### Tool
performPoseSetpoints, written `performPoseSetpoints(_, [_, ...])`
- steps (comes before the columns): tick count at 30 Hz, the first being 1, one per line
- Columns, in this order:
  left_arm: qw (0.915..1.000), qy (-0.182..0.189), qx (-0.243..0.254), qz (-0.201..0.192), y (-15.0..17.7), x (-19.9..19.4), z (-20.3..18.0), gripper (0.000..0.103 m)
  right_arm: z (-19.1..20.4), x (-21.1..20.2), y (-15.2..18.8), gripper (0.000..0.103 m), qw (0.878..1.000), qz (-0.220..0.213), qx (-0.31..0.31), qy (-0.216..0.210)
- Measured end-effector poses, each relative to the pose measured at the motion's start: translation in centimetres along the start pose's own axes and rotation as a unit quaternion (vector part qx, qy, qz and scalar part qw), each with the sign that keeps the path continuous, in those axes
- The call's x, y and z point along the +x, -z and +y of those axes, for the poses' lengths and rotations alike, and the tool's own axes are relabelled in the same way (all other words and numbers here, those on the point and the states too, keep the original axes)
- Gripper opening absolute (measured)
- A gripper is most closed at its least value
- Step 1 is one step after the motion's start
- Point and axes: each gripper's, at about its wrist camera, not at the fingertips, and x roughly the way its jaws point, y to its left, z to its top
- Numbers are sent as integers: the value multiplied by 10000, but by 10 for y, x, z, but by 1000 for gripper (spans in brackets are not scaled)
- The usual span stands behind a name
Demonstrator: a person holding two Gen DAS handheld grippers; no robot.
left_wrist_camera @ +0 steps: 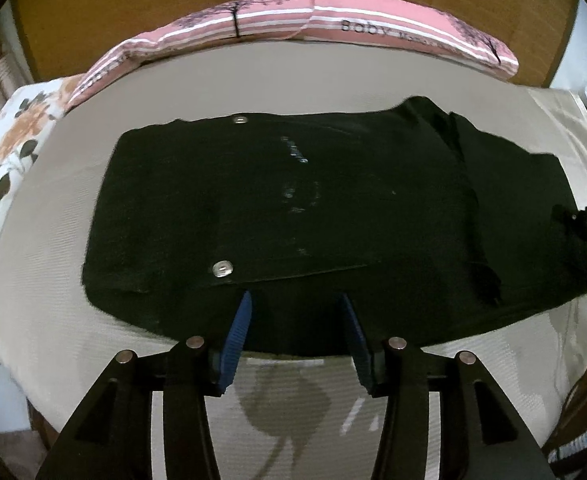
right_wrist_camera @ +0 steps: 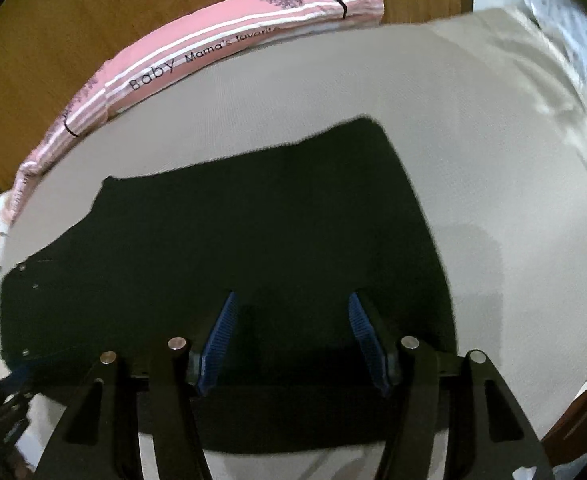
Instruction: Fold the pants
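We're in a home bedroom, prob. a bed: a pale sheet (left_wrist_camera: pixel 73 320) spreads wide, pink striped bedding (right_wrist_camera: pixel 229 36) printed "Baby" lies along the far edge, floral fabric (left_wrist_camera: pixel 17 128) at one side, and a wooden headboard (left_wrist_camera: pixel 133 0), we think, behind.

Black pants (left_wrist_camera: pixel 313 216) lie folded flat, snaps showing.
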Motion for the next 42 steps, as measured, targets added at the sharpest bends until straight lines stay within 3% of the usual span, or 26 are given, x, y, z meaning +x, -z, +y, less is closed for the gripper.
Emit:
performPoseSetpoints(6, [9973,407,-583,-186,7,-13,35,52,-2,5,-28,55,9981,-223,-301,492])
performPoseSetpoints(13, [9884,834,-1230,-320,26,-25,80,52,-10,26,-53,55,9968,-111,-412,682])
performPoseSetpoints(16, [9814,1039,-1589,-268,35,-24,99,53,-11,34,-59,60,9972,-40,-341,663])
performPoseSetpoints(24, [9534,1503,-2606,-242,50,-15,139,53,-9,31,-58,64,9973,-100,-387,621])
performPoseSetpoints(33, [9084,2264,-3514,13,56,14,158,53,-5,3,-45,66,9996,-79,13,-272])
performPoseSetpoints(38, [8960,2339,-3772,-126,52,24,166,53,3,-13,-34,67,9980,-116,145,-612])
performPoseSetpoints(42, [8785,2533,-4044,-223,50,32,173,53,7,-22,-25,67,9957,-122,296,-867])
